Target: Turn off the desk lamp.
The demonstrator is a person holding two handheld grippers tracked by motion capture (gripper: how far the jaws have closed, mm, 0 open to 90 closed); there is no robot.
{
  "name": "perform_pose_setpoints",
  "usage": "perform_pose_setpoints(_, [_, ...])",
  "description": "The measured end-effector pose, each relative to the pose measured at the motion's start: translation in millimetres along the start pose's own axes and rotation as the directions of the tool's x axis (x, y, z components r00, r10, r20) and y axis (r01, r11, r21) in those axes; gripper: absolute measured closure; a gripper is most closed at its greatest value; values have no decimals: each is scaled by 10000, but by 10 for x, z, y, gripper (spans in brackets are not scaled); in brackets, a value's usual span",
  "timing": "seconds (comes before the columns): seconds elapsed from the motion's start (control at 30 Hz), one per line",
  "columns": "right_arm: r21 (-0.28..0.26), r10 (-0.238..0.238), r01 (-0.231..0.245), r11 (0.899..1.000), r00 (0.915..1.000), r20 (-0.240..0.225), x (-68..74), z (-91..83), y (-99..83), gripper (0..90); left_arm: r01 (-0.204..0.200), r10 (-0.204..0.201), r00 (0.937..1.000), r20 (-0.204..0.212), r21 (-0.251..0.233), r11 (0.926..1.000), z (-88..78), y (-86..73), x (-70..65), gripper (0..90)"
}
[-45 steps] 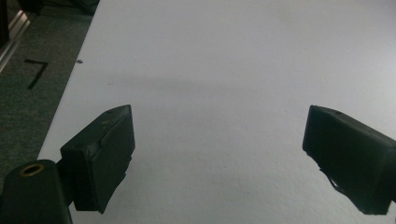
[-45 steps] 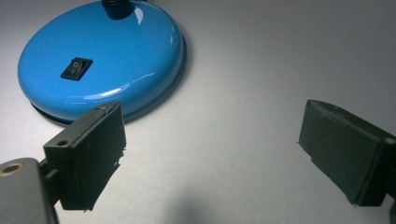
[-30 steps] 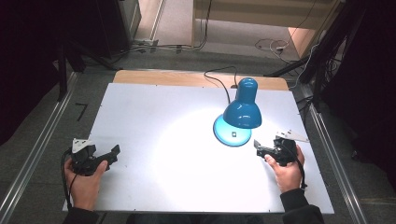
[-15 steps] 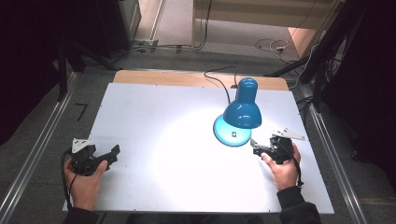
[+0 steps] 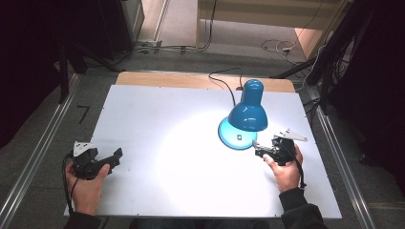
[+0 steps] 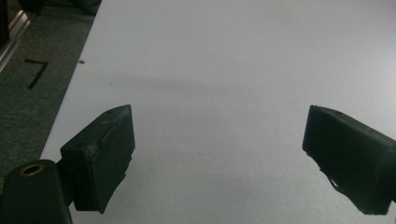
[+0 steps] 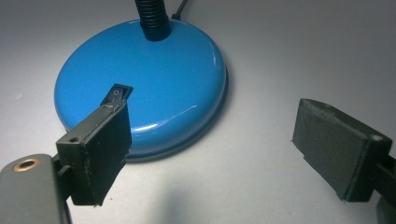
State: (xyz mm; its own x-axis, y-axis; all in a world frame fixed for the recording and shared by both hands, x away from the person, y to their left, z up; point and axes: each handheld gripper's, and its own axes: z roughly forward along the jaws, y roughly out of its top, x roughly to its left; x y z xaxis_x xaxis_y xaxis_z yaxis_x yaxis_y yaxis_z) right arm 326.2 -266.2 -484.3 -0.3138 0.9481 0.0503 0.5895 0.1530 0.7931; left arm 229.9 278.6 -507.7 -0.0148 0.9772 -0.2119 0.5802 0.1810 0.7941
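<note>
Right gripper (image 5: 260, 149) sits at about 4 o'clock on the table (image 5: 157, 119), jaws spread wide and holding nothing; its tips point at the blue lamp base (image 5: 237, 135), just beside the rim. Left gripper (image 5: 113, 157) rests near 8 o'clock, well apart from the lamp, jaws likewise wide with bare table between them.

Surface: a pale grey-white board, brightly lit in a pool under the lamp shade (image 5: 249, 111) — a wooden strip runs along its 12 o'clock edge. Metal rails flank it; grey carpet, cables and dark stands lie beyond.

Writing: a black "7"-shaped mark (image 6: 36, 72) on the floor at 9 o'clock; no brand readable.

Right gripper view gives the black rocker switch (image 7: 118, 94) on the base (image 7: 154, 79), one jaw tip just beside it, and the ribbed black neck (image 7: 151, 16).
</note>
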Motion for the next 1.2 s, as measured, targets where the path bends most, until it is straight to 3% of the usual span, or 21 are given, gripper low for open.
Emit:
perform_pose_setpoints(0.77, [-55,-112,111,9999,9997,-224,127,121,43,149,-14,14,10000,6,-1,10000,0,1,2,102])
perform_pose_setpoints(1.2, [-342,-124,116,9993,9997,-228,184,161,59,298,-2,2,10000,7,-14,10000,4,1,0,102])
